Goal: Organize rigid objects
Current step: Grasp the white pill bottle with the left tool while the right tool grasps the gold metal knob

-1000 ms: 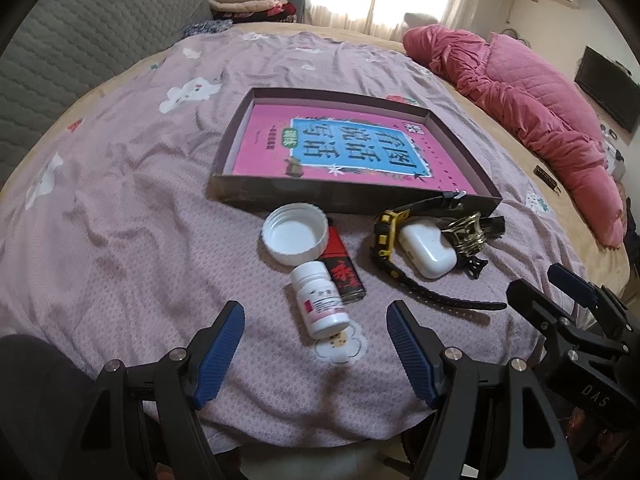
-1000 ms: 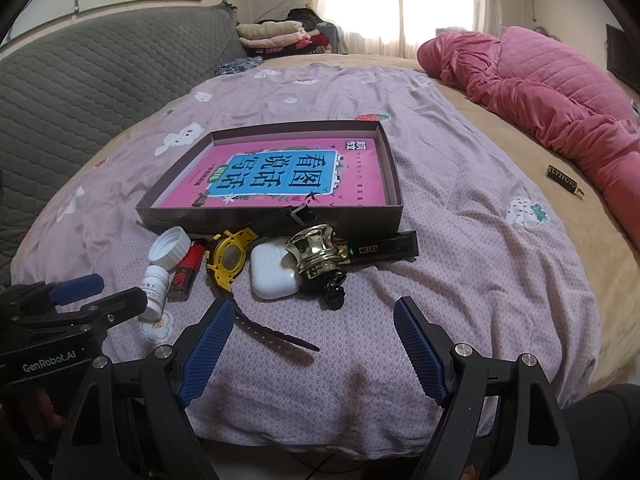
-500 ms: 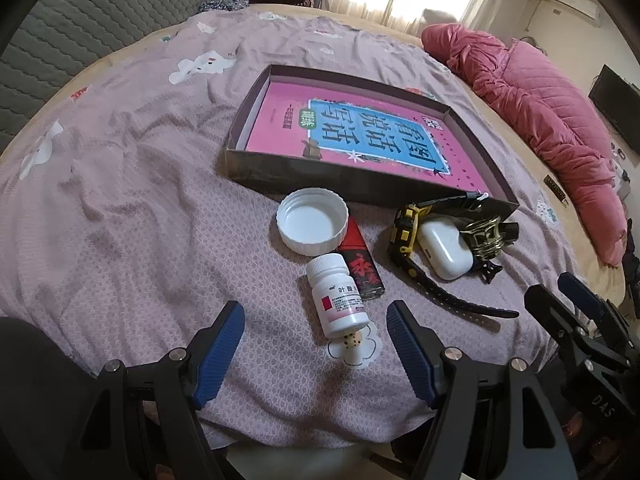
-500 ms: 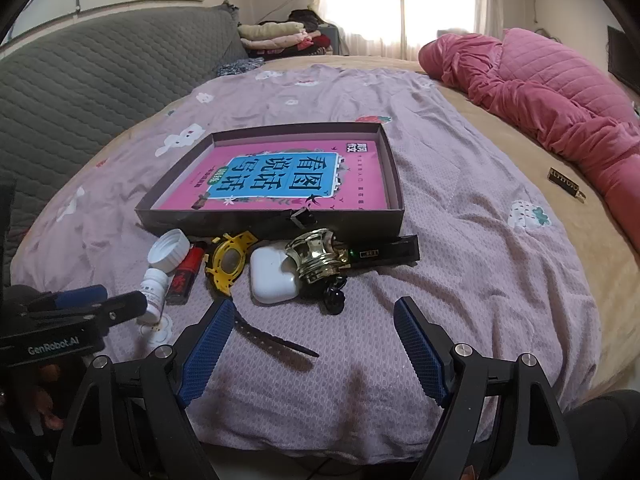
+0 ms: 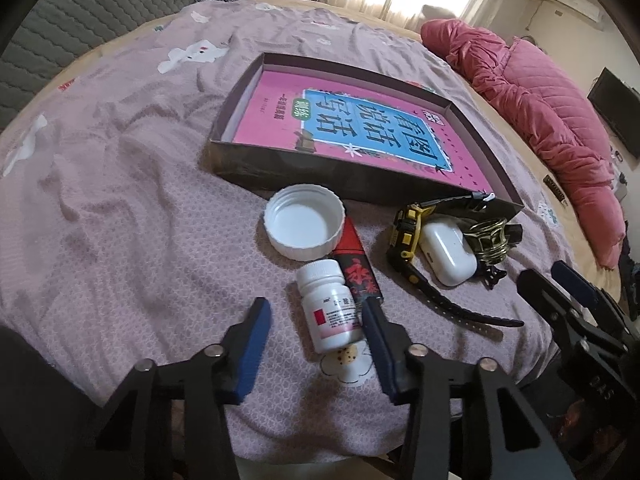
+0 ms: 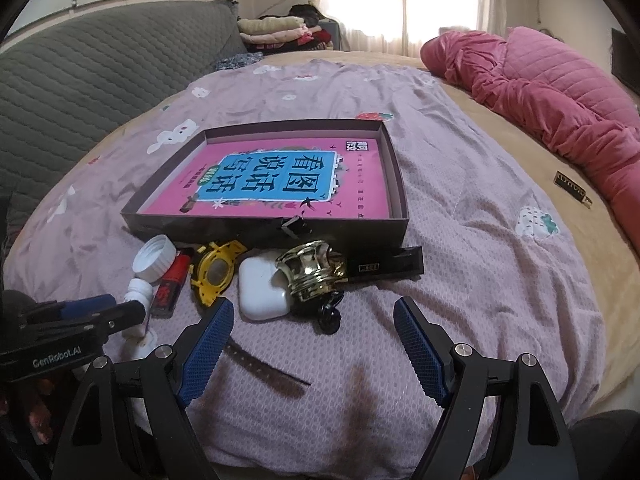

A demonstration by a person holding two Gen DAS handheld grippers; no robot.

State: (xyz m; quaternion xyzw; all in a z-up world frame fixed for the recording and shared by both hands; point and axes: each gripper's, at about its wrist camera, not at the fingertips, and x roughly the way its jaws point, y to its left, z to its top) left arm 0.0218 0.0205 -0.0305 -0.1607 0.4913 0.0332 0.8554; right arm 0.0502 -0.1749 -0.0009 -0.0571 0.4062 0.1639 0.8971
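A white pill bottle (image 5: 332, 312) lies on the purple bedspread between the fingers of my left gripper (image 5: 315, 305). Its jaws are closing: the right pad is at the bottle's side, while the left pad still stands off it. Beyond lie a white cap (image 5: 305, 227), a red lighter (image 5: 356, 268), a yellow watch (image 5: 408, 228), a white earbud case (image 5: 448, 254) and a brass piece (image 5: 490, 240). Behind them stands a dark shallow box (image 5: 320, 176) holding a pink book (image 5: 360, 128). My right gripper (image 6: 313, 306) hovers open just short of the earbud case (image 6: 262, 286), holding nothing.
A slim black box (image 6: 384, 266) lies against the dark box's front wall. A pink quilt (image 6: 560, 92) is heaped at the right, a grey padded backrest (image 6: 80, 92) at the left. A small dark strip (image 6: 570, 188) rests on the beige sheet. The bed's edge is just below both grippers.
My left gripper has sunk toward the pill bottle and its jaws have narrowed around it. The right gripper has kept still and open.
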